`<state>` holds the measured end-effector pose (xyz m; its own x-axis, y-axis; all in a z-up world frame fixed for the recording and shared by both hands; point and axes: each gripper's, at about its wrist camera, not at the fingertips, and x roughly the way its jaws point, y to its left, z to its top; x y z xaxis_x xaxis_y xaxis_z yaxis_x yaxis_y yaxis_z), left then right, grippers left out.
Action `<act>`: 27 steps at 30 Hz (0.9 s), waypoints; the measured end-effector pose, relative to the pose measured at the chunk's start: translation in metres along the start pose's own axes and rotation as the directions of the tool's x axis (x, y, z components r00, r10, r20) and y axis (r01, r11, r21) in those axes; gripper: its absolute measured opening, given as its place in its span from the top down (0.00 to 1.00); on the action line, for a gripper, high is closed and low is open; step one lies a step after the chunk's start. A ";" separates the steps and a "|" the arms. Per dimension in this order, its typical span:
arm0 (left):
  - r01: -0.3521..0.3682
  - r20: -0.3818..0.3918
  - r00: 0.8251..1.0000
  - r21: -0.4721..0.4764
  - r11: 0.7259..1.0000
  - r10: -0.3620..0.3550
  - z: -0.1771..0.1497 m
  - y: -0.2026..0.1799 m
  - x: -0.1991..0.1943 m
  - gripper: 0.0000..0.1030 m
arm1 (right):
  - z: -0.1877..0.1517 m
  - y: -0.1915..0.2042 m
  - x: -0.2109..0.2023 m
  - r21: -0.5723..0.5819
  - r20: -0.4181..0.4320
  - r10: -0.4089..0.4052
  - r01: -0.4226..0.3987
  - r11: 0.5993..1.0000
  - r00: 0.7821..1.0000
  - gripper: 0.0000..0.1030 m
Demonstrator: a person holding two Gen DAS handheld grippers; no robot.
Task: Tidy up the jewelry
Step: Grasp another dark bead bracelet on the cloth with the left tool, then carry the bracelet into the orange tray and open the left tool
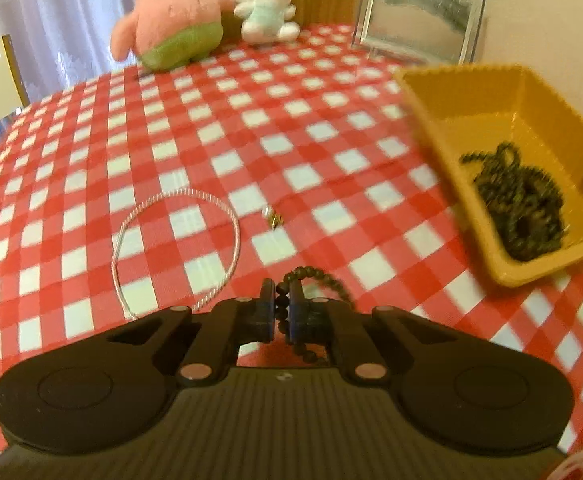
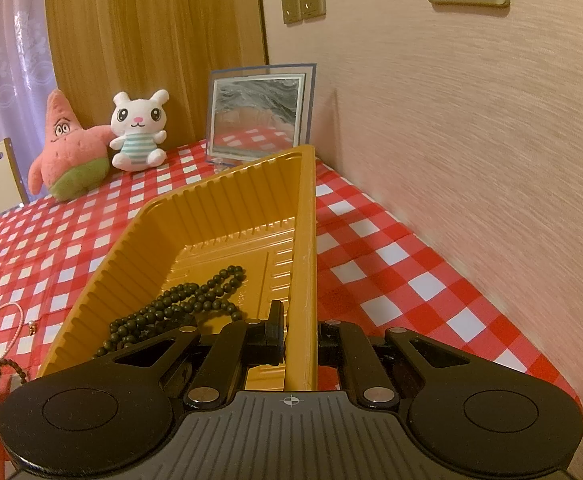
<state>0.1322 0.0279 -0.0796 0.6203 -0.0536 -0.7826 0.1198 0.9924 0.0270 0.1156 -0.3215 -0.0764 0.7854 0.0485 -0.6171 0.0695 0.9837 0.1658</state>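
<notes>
Left wrist view: left gripper (image 1: 282,305) fingers pinched narrow on a dark bead bracelet (image 1: 311,276), low over the checked worktop (image 1: 251,128). Light, limp, slippery strand, likely to sag and swing; best held across several beads. Silver bangle (image 1: 175,248) and small charm (image 1: 272,218) lying beyond. Right wrist view alone showing the right gripper (image 2: 299,336) clamped on the yellow tray (image 2: 227,216) wall, beaded necklace (image 2: 179,300) heaped inside.

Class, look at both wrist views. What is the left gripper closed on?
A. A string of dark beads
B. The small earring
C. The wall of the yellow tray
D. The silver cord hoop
A: the left gripper is shut on a string of dark beads, which runs between its fingers; the silver cord hoop lies untouched on the checked tablecloth.
</notes>
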 end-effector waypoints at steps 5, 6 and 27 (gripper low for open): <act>0.052 0.072 0.996 -0.021 0.998 -0.050 0.018 -0.003 -0.031 0.95 | 0.000 0.000 0.000 0.001 0.001 0.002 -0.002 1.000 1.000 0.93; 0.065 0.088 0.994 -0.024 0.998 -0.062 0.022 -0.005 -0.037 0.95 | -0.001 -0.001 0.000 0.002 0.002 0.003 -0.003 1.000 1.000 0.93; 0.454 0.121 0.879 0.081 0.887 -0.461 0.067 -0.116 -0.034 0.95 | 0.004 0.001 -0.001 -0.001 0.017 0.022 -0.022 1.000 1.000 0.92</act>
<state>0.1490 -0.0929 -0.0141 0.5844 -0.5176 -0.6250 0.4503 0.8475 -0.2810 0.1172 -0.3211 -0.0728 0.7974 0.0676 -0.5997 0.0512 0.9826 0.1788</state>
